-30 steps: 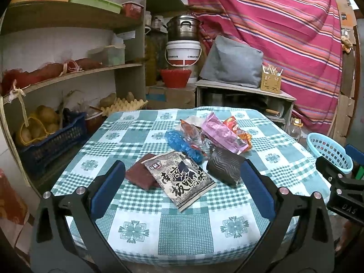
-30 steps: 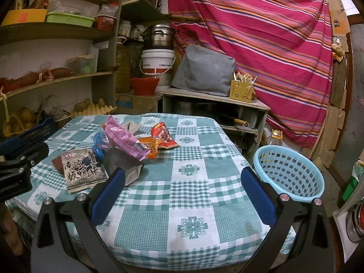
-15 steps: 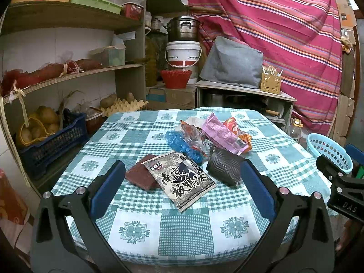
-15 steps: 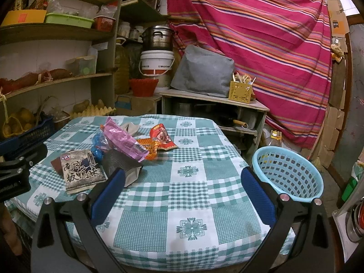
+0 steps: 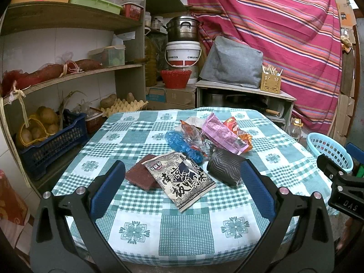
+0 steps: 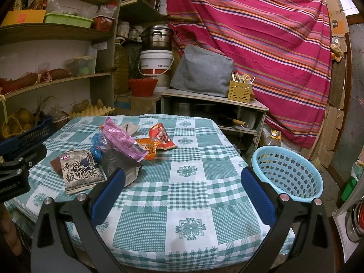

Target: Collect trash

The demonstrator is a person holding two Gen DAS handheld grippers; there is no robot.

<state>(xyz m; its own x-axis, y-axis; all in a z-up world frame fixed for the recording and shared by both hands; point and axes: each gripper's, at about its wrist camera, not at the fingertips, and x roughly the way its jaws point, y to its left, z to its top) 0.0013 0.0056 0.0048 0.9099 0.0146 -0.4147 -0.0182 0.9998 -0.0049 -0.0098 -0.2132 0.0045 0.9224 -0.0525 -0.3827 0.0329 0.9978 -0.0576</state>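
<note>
Both grippers, left gripper (image 5: 182, 182) and right gripper (image 6: 183, 185), jaws spread wide, holding nothing; trash wrappers (image 5: 204, 141) piled mid-frame on checked table (image 5: 182, 227), blue basket (image 6: 287, 170) at right beside table

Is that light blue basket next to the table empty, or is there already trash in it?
Empty, as far as shows. In the right wrist view the blue basket stands upright beside the table, its inside bare; the wrappers all lie on the tablecloth.

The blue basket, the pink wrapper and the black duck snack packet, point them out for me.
blue basket (image 6: 287, 177), right wrist view, inner wall.
pink wrapper (image 5: 219, 134), left wrist view, middle of the foil.
black duck snack packet (image 5: 182, 178), left wrist view, printed face.
</note>
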